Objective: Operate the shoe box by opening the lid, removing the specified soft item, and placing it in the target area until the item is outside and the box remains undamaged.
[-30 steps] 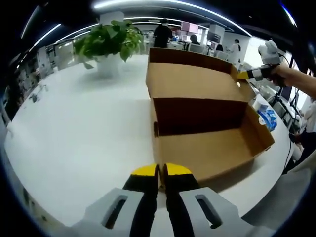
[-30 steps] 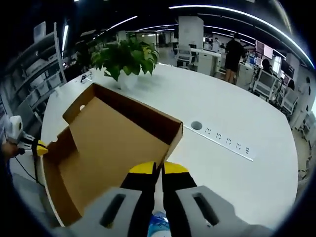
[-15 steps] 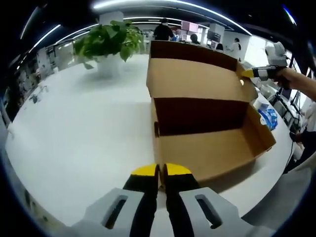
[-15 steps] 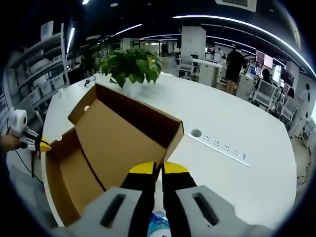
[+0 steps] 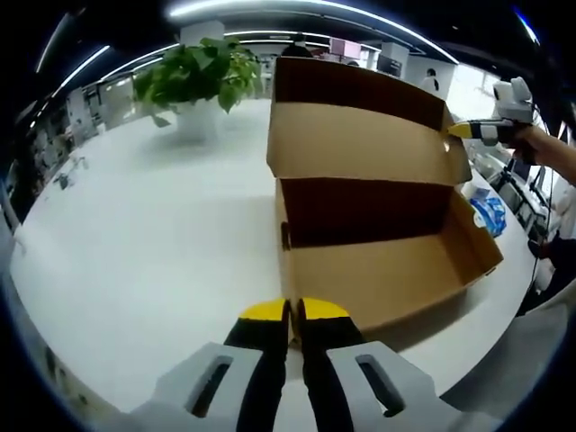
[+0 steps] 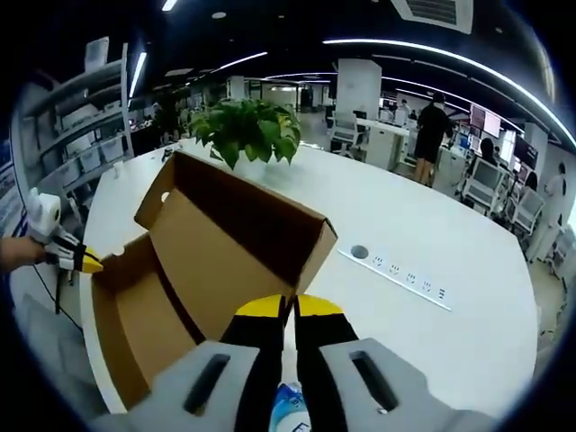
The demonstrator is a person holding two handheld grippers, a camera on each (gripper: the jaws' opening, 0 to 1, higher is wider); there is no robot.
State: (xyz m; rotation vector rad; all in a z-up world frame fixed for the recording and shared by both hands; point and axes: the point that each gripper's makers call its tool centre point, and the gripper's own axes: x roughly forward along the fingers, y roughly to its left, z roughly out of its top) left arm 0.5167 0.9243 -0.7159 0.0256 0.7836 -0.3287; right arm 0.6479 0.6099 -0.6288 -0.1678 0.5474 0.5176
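Shoe box (image 5: 369,216) sits open on the white table (image 5: 144,234), just beyond my left gripper (image 5: 294,311), whose yellow-tipped jaws are pressed together on nothing, a potted plant (image 5: 193,76) standing off to its left. Its lid (image 5: 360,135) is raised, and at the lid's far right corner my right gripper (image 5: 472,131) touches the edge. In the right gripper view, that gripper (image 6: 289,308) shows closed jaws over the lid (image 6: 229,247), a blue-and-white packet (image 6: 286,416) below them; whether they pinch the cardboard I cannot tell.

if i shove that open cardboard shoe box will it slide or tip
The shoe box probably slides easily: thin cardboard that looks empty, on a smooth white table. Its raised lid may flop, being hinged along only one edge.
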